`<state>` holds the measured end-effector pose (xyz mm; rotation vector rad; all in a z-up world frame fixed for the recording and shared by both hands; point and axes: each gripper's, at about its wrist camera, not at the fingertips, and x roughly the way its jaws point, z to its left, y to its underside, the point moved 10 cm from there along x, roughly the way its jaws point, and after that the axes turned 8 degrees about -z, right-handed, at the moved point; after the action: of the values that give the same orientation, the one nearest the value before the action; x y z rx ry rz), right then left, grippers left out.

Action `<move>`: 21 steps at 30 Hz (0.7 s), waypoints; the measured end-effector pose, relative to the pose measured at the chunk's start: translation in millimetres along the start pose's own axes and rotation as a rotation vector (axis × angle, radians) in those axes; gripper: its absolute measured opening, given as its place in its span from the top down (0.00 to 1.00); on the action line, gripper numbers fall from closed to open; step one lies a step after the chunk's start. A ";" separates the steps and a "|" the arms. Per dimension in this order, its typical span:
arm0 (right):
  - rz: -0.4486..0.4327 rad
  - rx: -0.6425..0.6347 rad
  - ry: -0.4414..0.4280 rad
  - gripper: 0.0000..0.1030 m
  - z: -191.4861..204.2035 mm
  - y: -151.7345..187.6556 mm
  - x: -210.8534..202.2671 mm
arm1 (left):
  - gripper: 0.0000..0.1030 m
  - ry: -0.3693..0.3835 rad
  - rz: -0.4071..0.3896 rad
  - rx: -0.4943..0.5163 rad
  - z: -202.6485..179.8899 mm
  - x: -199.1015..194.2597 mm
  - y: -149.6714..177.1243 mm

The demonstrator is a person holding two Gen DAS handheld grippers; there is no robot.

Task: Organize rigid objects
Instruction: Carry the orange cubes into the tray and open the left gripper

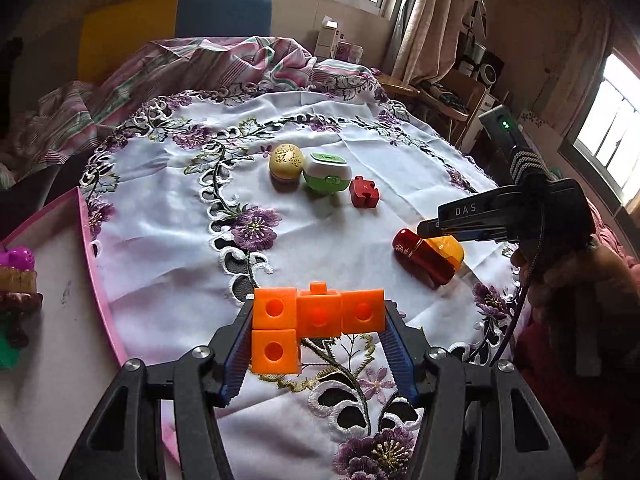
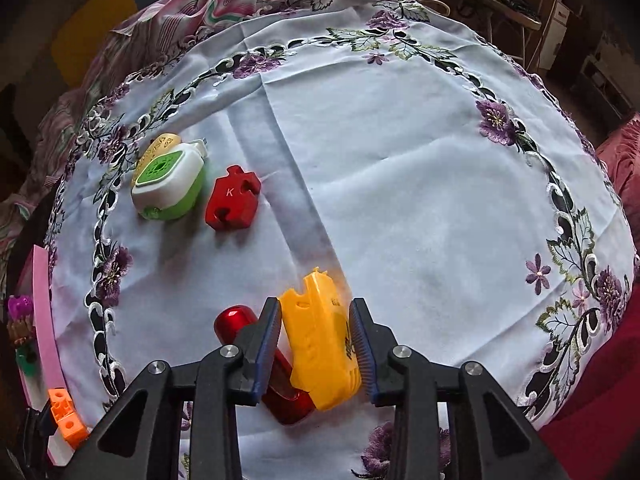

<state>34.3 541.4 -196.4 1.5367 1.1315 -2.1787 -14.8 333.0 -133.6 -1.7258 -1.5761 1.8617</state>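
My left gripper (image 1: 319,314) is shut on an L-shaped cluster of orange cubes (image 1: 320,316), held just above the embroidered white cloth (image 1: 320,128). The same cubes (image 2: 66,416) show at the lower left of the right wrist view. My right gripper (image 2: 316,308) points steeply down, and its pads press both sides of a yellow plastic piece (image 2: 320,344). A glossy red capsule-shaped case (image 2: 240,324) lies against that piece on the left. The left wrist view shows the right gripper (image 1: 426,229) over the red case (image 1: 420,258) and the yellow piece (image 1: 450,250).
A red puzzle piece marked K (image 2: 232,200), a green and white box (image 2: 168,184) and a beige round object (image 2: 160,142) sit together on the cloth. A pink-rimmed tray (image 1: 86,240) at the left holds a purple toy (image 1: 16,258). Rumpled striped bedding (image 1: 200,64) lies behind.
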 end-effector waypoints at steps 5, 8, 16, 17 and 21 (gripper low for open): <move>0.050 -0.025 -0.008 0.64 6.7 7.1 7.5 | 0.42 -0.013 -0.020 -0.033 10.6 -10.5 -3.2; 0.057 -0.045 0.003 0.67 8.6 9.1 9.1 | 0.42 -0.028 -0.029 -0.042 16.4 -15.1 -3.1; 0.063 -0.094 0.042 0.73 10.7 10.0 11.7 | 0.42 -0.139 -0.076 -0.047 43.1 -42.3 -8.0; 0.064 -0.096 0.043 0.73 10.7 10.1 11.7 | 0.42 -0.158 -0.081 -0.056 50.1 -47.4 -8.6; 0.066 -0.107 0.049 0.73 11.4 10.7 12.2 | 0.42 -0.259 -0.102 -0.101 84.9 -70.0 -8.4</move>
<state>27.7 528.8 -210.3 1.5670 1.1750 -2.0149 -63.8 239.6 -101.3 -1.4558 -1.8431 2.0551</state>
